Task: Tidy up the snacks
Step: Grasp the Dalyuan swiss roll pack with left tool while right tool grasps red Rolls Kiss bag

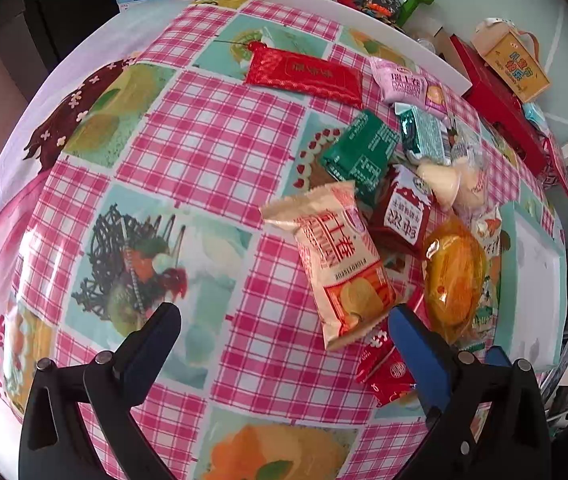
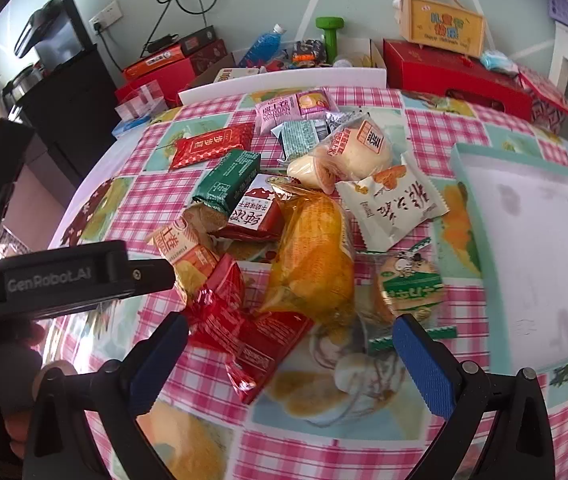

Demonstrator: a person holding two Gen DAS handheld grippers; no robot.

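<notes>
1. Blue-padded and spread wide, the left gripper (image 1: 284, 320) hangs above the checked tablecloth (image 1: 220, 128) with nothing between its fingers; its right finger (image 1: 416, 344) reaches the near edge of the snack pile, beside a cream packet (image 1: 336, 256).
2. Seen from the right wrist, the left gripper (image 2: 152, 276) comes in from the left side, its tip just beside that cream packet (image 2: 186, 248); part of a hand (image 2: 24, 380) shows below it.
3. Equally wide apart, the right gripper (image 2: 290, 344) holds nothing and hovers over the near side of the pile; a red packet (image 2: 256, 344) lies between its fingers on the cloth, and whether either pad touches it I cannot tell.
4. Snacks lie heaped in the middle of the table: an orange bag (image 2: 316, 256) in front, a round green-labelled pack (image 2: 410, 284) to its right, a white packet (image 2: 392, 204) behind that, then a dark red packet (image 2: 256, 212), a green packet (image 2: 228, 180), a clear bun pack (image 2: 356, 152) and a pink packet (image 2: 288, 110) further back.
5. One flat red sachet (image 2: 212, 144) sits apart, left of the heap.
6. To the right stands a teal-rimmed tray (image 2: 460, 184) with a white floor, nothing in it; it also shows at the right edge of the left wrist view (image 1: 506, 264).
7. Behind the table, a white box (image 2: 284, 76) holds a blue bottle (image 2: 264, 46) and assorted items, next to a red box (image 2: 456, 72) with a yellow carton (image 2: 444, 26) on top.
</notes>
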